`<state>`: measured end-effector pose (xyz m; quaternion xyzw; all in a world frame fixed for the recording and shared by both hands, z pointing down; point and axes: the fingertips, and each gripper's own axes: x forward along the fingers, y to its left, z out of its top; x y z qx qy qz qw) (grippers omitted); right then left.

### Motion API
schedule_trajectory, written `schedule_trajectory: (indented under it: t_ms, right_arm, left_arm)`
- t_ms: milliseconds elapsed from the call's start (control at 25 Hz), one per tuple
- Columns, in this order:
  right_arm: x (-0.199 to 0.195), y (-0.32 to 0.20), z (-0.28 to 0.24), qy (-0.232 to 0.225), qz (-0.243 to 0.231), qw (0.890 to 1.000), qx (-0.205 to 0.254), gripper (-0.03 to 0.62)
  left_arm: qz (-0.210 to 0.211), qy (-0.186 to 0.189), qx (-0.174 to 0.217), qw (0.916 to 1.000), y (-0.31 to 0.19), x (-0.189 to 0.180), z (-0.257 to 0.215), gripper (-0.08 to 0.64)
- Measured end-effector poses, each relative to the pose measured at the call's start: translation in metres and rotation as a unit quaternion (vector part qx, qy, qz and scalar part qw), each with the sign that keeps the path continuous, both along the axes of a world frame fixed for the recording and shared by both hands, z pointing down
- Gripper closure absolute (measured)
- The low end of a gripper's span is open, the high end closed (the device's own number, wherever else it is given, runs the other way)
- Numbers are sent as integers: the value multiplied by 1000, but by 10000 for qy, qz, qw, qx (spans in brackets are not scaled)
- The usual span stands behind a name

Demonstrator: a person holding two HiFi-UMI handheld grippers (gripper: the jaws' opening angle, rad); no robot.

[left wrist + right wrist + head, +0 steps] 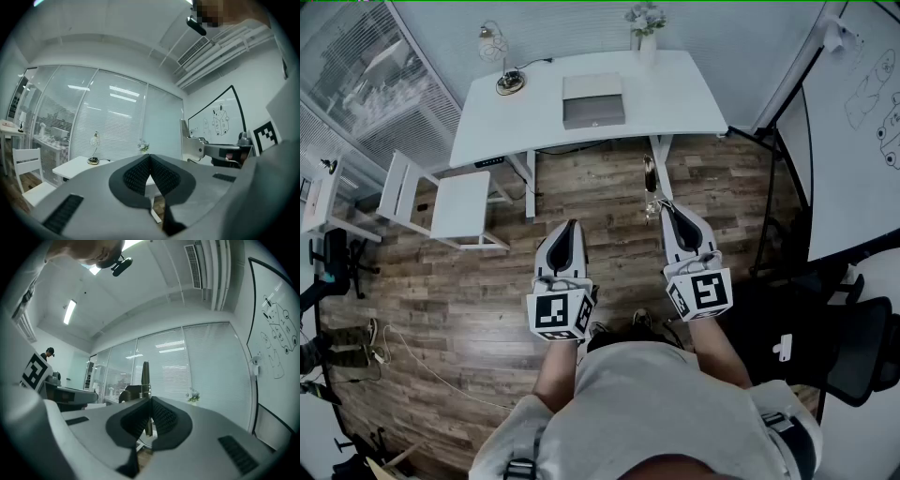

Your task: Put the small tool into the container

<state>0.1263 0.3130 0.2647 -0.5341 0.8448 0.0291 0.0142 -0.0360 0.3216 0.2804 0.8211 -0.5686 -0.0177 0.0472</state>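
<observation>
A grey, flat, lidded container (592, 100) lies in the middle of the white table (684, 94) ahead of me. My right gripper (664, 208) is held level over the wooden floor, short of the table, shut on the small tool (650, 178). The tool is slim with a dark handle and stands upright out of the jaws. In the right gripper view the tool (146, 378) rises between the closed pads of the right gripper (150, 401). To its left my left gripper (571, 225) is also level. Its pads meet in the left gripper view (150, 159) with nothing between them.
A desk lamp (502, 66) and a vase of flowers (645, 28) stand on the table. A white chair (441, 202) is at the left, a whiteboard (862, 122) and a black office chair (853, 347) at the right. A cable (422, 361) lies on the floor.
</observation>
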Motion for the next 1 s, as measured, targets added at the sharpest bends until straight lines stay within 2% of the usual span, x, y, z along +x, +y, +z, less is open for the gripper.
schedule_trajectory:
  t_ms: [120, 400, 600, 840, 1000]
  right_arm:
    - [-3, 1, -2, 11, -26, 10000, 26, 565]
    - [0, 7, 4, 59, -35, 10000, -36, 565]
    - [-4, 9, 14, 554, 71, 9984, 25, 565]
    - [-20, 16, 28, 584, 140, 9981, -137, 565]
    - [-40, 15, 27, 883, 119, 9960, 12, 565]
  left_arm:
    - [-1, 96, -28, 10000, 1, -6, 3, 537]
    - [127, 31, -106, 9999, 10, 8, 11, 537]
    - [115, -32, -216, 9997, 15, 1, 19, 537]
    - [149, -39, -409, 9990, 22, -24, 35, 537]
    - [297, -71, -411, 9987, 18, -35, 40, 537]
